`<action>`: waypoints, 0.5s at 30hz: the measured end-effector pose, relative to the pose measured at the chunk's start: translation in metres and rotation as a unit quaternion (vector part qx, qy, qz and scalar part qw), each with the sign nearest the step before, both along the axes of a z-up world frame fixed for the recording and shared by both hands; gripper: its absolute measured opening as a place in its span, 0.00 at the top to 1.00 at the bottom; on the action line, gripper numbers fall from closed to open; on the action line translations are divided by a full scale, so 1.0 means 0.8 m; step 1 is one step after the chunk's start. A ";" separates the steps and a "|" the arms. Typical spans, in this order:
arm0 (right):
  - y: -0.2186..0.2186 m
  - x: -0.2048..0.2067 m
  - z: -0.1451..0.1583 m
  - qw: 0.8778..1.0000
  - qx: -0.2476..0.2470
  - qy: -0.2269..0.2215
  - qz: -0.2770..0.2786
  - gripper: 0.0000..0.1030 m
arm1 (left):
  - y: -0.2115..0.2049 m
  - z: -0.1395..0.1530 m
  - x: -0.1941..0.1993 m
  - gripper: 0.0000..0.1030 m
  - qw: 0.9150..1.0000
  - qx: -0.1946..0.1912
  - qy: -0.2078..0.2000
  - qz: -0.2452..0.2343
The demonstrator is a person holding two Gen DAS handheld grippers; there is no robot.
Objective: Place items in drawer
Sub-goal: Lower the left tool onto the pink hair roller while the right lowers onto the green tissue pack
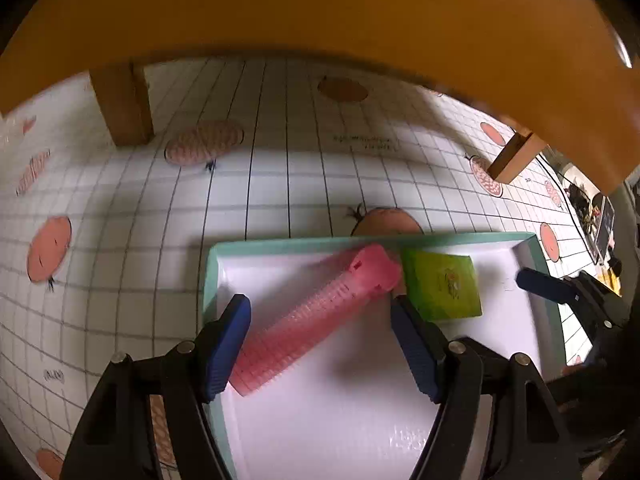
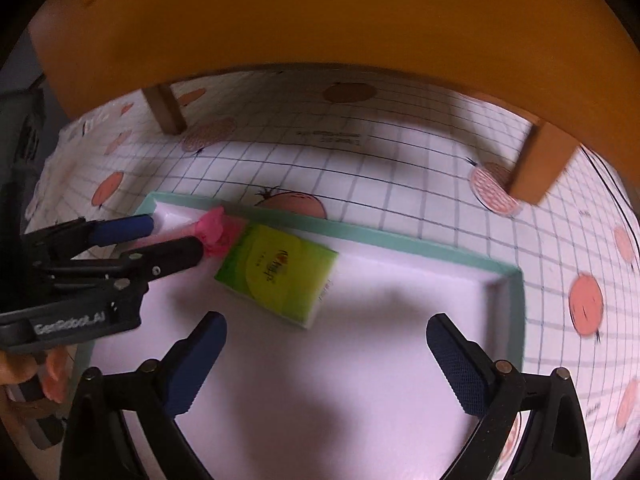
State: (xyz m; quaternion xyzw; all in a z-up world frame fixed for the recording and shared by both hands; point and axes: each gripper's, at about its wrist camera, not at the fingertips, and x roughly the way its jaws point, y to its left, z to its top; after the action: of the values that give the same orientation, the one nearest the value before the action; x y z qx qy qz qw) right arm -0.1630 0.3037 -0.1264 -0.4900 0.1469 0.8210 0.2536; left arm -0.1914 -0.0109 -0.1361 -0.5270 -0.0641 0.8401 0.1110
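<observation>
**Pink item between the left tool's fingers**

Your left tool [image 1: 320,316] stands wide open around the pink ribbed item [image 1: 316,320] in the drawer [image 1: 552,320]. A green packet [image 2: 276,276] lies just beyond its right finger. Your right tool [image 2: 326,344] is spread open and empty, the packet ahead of it.

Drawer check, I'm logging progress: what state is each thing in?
Drawer: open, two items inside.
Pink roller: lying in the drawer between open left gripper fingers, touching the green pack.
Green pack: lying flat in the drawer.
Right gripper: open, empty, over the drawer.
</observation>
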 end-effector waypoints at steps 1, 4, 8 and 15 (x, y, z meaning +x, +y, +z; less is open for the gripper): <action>0.001 -0.005 -0.002 1.000 0.002 -0.002 0.007 0.04 | -0.001 -0.001 -0.001 0.31 1.000 0.001 -0.003 0.001; 0.001 -0.016 -0.006 1.000 0.005 -0.006 0.024 0.08 | -0.004 -0.003 -0.002 0.34 1.000 0.006 -0.013 0.000; -0.004 -0.031 -0.011 0.998 0.016 -0.014 0.056 0.15 | -0.010 -0.003 -0.001 0.36 0.999 0.029 -0.030 0.004; -0.007 -0.051 -0.019 0.996 0.013 -0.017 0.090 0.17 | -0.018 -0.002 0.008 0.48 0.998 0.039 -0.047 0.018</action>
State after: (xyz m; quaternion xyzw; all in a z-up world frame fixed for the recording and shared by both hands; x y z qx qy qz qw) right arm -0.2040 0.2980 -0.1413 -0.5117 0.0872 0.8340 0.1874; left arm -0.1850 -0.0252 -0.1378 -0.5604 -0.1112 0.8129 0.1133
